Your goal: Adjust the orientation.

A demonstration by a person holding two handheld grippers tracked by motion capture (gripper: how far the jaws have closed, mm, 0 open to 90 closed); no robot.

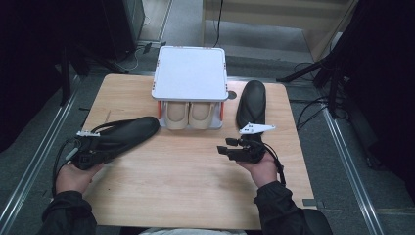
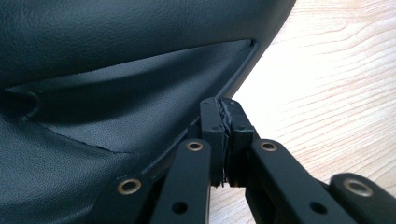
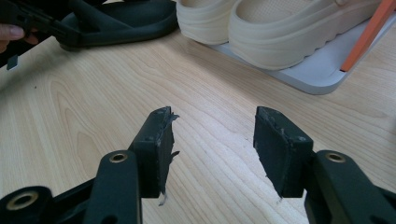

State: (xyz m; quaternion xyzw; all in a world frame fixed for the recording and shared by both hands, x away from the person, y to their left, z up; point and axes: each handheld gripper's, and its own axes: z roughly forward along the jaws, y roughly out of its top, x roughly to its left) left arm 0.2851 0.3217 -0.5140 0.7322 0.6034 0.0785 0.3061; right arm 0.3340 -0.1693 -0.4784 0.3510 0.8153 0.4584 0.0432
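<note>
Clamping the rim of a black shoe [image 1: 128, 133], the left tongs [image 1: 87, 147] sit near the left edge of the wooden surface [image 1: 186, 171]; in the left gripper view the two jaws are pressed together on the thin edge of the shoe's opening [image 2: 140, 100]. That shoe lies slantwise, its toe pointing toward the middle of the surface and ending just beside a white two-level rack [image 1: 190, 73] at the far edge. On the rack's lower level stands a pair of cream clogs [image 1: 189, 115], side by side, facing the person; orange posts [image 1: 223, 111] hold up the flat white top. A second black shoe [image 1: 251, 102] lies lengthwise to the right of the rack, near the far right corner. The right tongs [image 1: 224, 148] hover just in front of that shoe's near end, pointing left; in the right gripper view the jaws stand wide apart with nothing between them, bare wood below, and the clogs [image 3: 275, 28] beyond.
</note>
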